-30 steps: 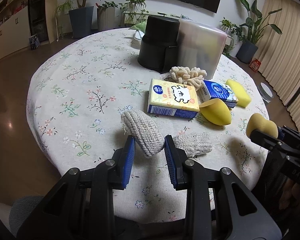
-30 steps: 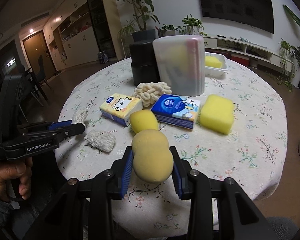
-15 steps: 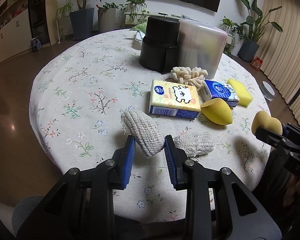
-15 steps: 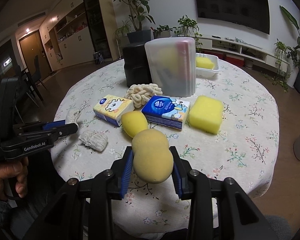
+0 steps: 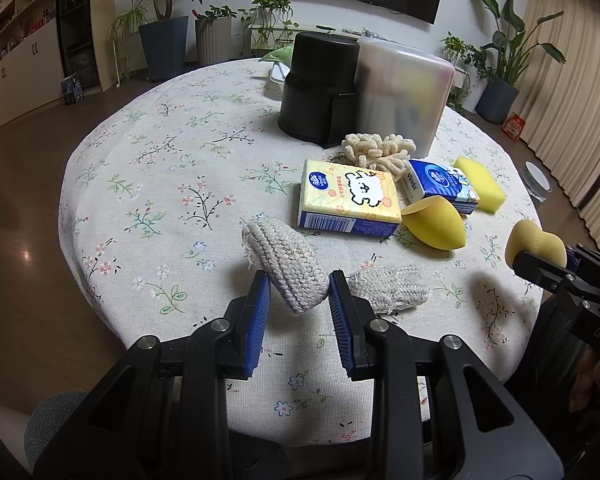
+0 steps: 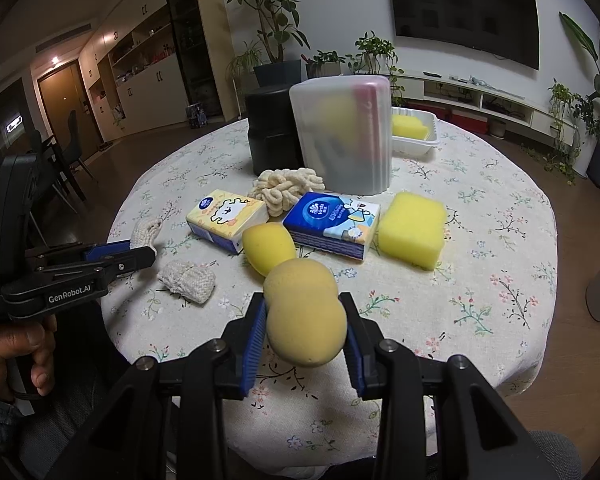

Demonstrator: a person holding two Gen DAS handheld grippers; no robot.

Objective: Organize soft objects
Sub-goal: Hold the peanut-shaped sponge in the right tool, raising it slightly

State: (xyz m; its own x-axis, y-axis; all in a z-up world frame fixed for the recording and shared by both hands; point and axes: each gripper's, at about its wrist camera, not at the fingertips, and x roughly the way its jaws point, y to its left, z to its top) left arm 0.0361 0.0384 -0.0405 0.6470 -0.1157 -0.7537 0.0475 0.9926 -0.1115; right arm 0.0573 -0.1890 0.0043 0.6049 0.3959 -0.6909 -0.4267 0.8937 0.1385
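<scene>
Left gripper (image 5: 300,294): clenched on a knit pad (image 5: 286,266) held between its fingers, above the table (image 5: 148,160).
Right gripper (image 6: 303,322): grasped a tan sponge (image 6: 304,312) between its fingers.
Second knit pad (image 5: 388,286): just right of the left fingers, on the cloth.

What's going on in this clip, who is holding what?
A person is sorting soft items on a round table with a floral cloth, using handheld tongs in each hand. The left tongs are shut on a grey knitted pad, held above the cloth. The right tongs are shut on a tan gourd-shaped sponge, also lifted. A second grey knitted pad, a yellow teardrop sponge, two tissue packs and a yellow rectangular sponge lie on the table.
</scene>
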